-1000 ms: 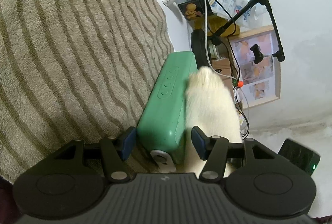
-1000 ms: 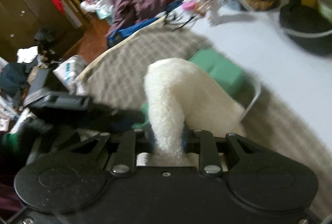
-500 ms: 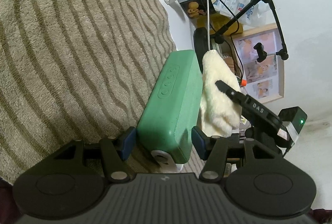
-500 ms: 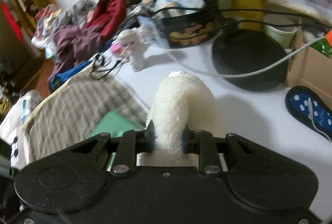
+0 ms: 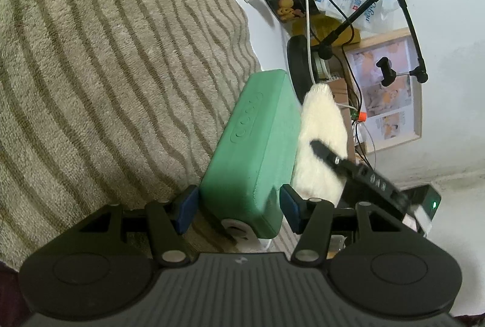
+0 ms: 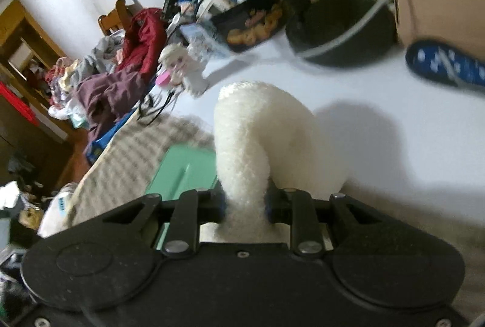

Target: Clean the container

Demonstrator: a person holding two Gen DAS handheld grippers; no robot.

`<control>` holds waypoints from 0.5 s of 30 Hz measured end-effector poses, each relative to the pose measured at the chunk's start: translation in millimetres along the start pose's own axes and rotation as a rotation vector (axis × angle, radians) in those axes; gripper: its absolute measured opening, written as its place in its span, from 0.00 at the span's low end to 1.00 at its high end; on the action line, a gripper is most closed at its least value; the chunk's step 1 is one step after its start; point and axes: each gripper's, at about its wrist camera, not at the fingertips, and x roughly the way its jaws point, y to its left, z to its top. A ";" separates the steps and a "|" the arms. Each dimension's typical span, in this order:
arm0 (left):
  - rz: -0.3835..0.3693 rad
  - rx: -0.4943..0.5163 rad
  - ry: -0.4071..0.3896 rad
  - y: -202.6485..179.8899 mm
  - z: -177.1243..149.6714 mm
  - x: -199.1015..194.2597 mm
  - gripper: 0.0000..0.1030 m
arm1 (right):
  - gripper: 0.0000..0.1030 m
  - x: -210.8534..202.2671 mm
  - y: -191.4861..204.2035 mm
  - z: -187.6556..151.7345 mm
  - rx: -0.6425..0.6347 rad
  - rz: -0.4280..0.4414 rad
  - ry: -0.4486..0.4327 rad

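Both tongs are pinching something: the left gripper [image 5: 239, 209] clamps the near end of the green container [image 5: 257, 151] between its blue pads [image 5: 188, 207], and the right gripper [image 6: 245, 202] is pressed shut on a fluffy white cloth [image 6: 257, 145]. Taking the container as landmark, it stretches forward from the left jaws above a striped beige towel [image 5: 106, 69]. The cloth lies against the container's right side, with the right gripper's black finger [image 5: 342, 163] across it. From the right wrist, the container [image 6: 182, 172] shows just left of the cloth; beyond it lies a white table [image 6: 379, 90] with a small doll figure [image 6: 182, 69].
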 end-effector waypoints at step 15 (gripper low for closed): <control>0.008 -0.006 0.000 0.2 0.6 0.7 0.54 | 0.21 -11.6 -2.6 -53.9 0.238 0.251 0.136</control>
